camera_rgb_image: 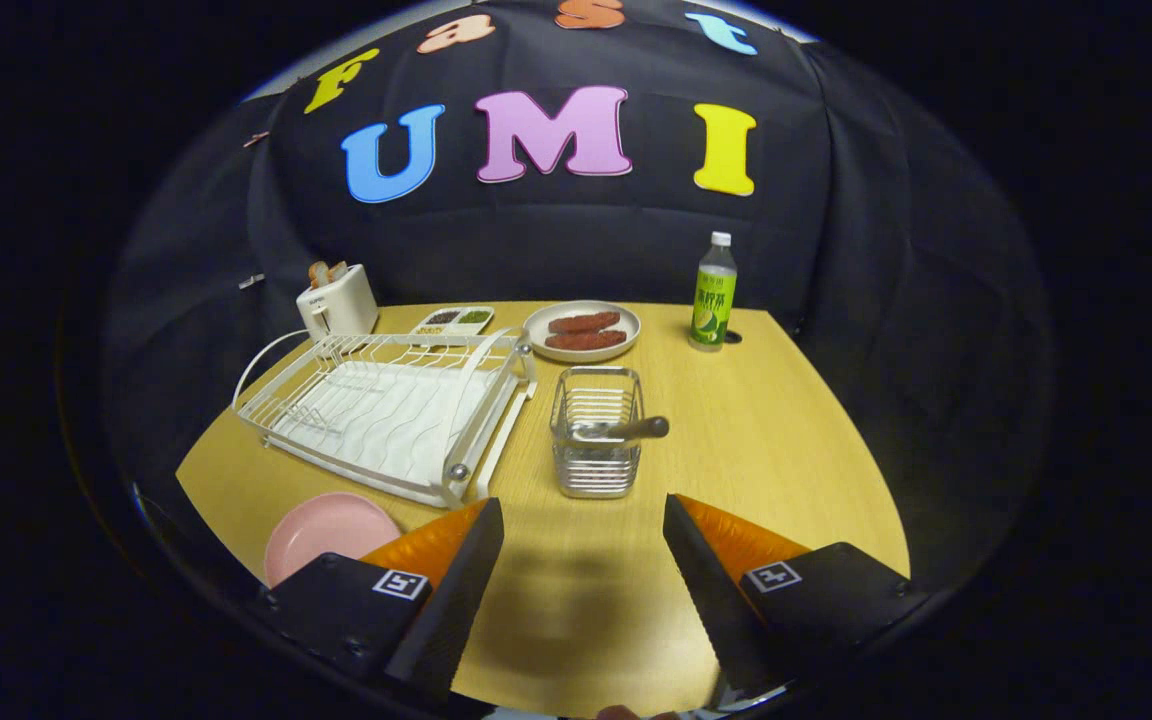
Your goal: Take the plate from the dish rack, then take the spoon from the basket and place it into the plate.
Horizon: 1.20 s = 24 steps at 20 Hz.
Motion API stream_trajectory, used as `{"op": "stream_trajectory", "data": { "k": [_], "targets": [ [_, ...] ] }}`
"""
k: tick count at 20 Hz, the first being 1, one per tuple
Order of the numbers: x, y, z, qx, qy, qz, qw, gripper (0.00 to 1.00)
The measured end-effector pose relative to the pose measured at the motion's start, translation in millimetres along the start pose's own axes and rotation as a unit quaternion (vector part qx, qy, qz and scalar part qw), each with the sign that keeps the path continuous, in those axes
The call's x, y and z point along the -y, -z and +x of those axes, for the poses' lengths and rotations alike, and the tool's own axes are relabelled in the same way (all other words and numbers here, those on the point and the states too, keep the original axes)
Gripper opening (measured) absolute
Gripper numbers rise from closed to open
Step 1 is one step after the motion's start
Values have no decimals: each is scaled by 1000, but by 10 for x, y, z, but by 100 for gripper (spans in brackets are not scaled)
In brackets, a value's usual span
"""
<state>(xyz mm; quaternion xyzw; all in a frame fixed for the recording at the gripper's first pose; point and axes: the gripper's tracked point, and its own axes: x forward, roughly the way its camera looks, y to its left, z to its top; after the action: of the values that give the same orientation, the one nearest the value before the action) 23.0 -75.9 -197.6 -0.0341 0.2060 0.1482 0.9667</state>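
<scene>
**Tongs spread above the tabletop, plate set down, spoon in its basket**

The tongs [583,530] stand wide apart with nothing between them, poised over bare wood of the tabletop [786,450]. Just ahead of them, in line with the gap, stands the wire basket [595,435]; the spoon [626,430] lies across its top, the dark handle jutting past the rim toward the right. Nothing stands between the tongs and the basket.

The pink plate [326,530] lies flat on the tabletop beside the left finger, partly hidden behind it, near the tabletop's front edge. Just beyond the plate sits the white dish rack [386,410], its wire frame holding no dishes, its near corner close to the basket's left side.

Farther back, beyond the rack, a white toaster [338,302] holds slices of bread. To its right lies a small divided tray [453,319], then a pale plate with two brown sausages [582,330]. A clear bottle with a green label [713,293] stands upright at the far right, well apart from the basket.
</scene>
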Motion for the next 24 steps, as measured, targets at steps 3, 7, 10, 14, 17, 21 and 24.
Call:
{"op": "stream_trajectory", "data": {
  "k": [3, 7, 10, 14, 17, 21, 24],
  "targets": [
    [149, -58, 130, 35, -22, -28, 999, 99],
    [254, -150, 372, 73, -53, -34, 995, 99],
    [252, -318, 526, 110, -64, -25, 992, 98],
    [228, -286, 791, 117, -60, -33, 991, 98],
    [248, -268, 935, 122, -58, -28, 990, 98],
    [202, -283, 1042, 131, -65, -19, 989, 84],
    [128, -307, 1078, 141, -73, -26, 987, 75]
  ]
}}
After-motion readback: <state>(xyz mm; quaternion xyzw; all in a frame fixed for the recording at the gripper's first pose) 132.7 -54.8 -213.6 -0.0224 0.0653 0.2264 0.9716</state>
